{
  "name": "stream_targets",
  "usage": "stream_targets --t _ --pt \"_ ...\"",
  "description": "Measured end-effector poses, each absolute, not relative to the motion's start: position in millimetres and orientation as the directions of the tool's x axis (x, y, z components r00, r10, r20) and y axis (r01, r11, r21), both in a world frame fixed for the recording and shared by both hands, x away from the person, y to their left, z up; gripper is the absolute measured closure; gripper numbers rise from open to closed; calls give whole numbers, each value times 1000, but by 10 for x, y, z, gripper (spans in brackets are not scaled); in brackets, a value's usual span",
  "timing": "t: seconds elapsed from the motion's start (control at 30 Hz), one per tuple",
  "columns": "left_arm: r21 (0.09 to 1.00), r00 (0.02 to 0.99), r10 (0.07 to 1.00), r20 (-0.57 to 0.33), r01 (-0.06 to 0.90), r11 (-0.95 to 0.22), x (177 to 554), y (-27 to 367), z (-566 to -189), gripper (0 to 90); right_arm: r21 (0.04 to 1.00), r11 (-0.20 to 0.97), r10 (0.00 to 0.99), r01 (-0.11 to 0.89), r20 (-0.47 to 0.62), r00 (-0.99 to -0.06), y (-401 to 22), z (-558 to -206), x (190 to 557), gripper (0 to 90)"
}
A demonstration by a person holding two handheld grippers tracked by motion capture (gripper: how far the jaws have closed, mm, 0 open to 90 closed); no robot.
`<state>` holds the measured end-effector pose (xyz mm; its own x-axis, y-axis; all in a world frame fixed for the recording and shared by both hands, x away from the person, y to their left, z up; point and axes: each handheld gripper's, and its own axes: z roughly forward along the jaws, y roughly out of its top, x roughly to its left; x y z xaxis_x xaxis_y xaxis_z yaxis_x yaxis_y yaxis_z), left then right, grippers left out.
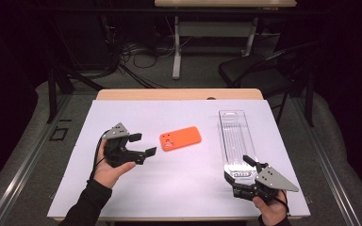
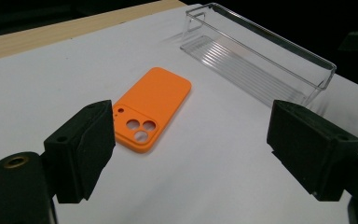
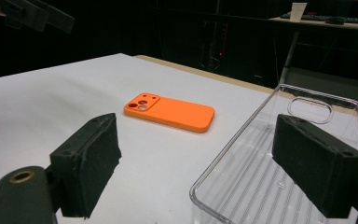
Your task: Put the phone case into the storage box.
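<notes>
An orange phone case (image 1: 180,138) lies flat, camera holes up, on the white sheet in the middle of the table. My left gripper (image 1: 143,144) hovers just left of it, open, jaws pointing at the case with nothing between them. In the left gripper view the case (image 2: 151,109) lies ahead, close to the left jaw. A clear plastic tray (image 1: 235,139) lies lengthwise at the right. My right gripper (image 1: 239,170) stands open at the tray's near end. In the right gripper view the tray's near corner (image 3: 261,182) sits between the wide jaws, and the left pad is clear of it.
The white sheet (image 1: 184,188) covers most of a wooden table (image 1: 179,94). A black chair (image 1: 259,70) stands behind the table's far right corner. Another desk (image 1: 217,28) and floor cables (image 1: 136,56) lie farther back.
</notes>
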<state>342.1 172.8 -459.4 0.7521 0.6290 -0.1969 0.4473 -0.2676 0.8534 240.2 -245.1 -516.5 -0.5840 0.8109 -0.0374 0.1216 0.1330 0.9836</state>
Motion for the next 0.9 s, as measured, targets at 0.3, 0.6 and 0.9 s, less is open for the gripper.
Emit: stream_targets --t 0.3,0.6,0.9 --pt "851 756 630 -177 440 -288 3620 1538 -4461 211 982 138 811 130 -37 -583 -2452 -5167 2392 143" --pt "842 746 644 -172 450 -296 3901 1309 -4326 318 982 135 811 131 -33 -584 -2457 -5178 2398 143" --pt "832 703 696 -146 468 -299 4112 1160 -4341 500 981 137 810 135 -33 -586 -2461 -5183 2400 143"
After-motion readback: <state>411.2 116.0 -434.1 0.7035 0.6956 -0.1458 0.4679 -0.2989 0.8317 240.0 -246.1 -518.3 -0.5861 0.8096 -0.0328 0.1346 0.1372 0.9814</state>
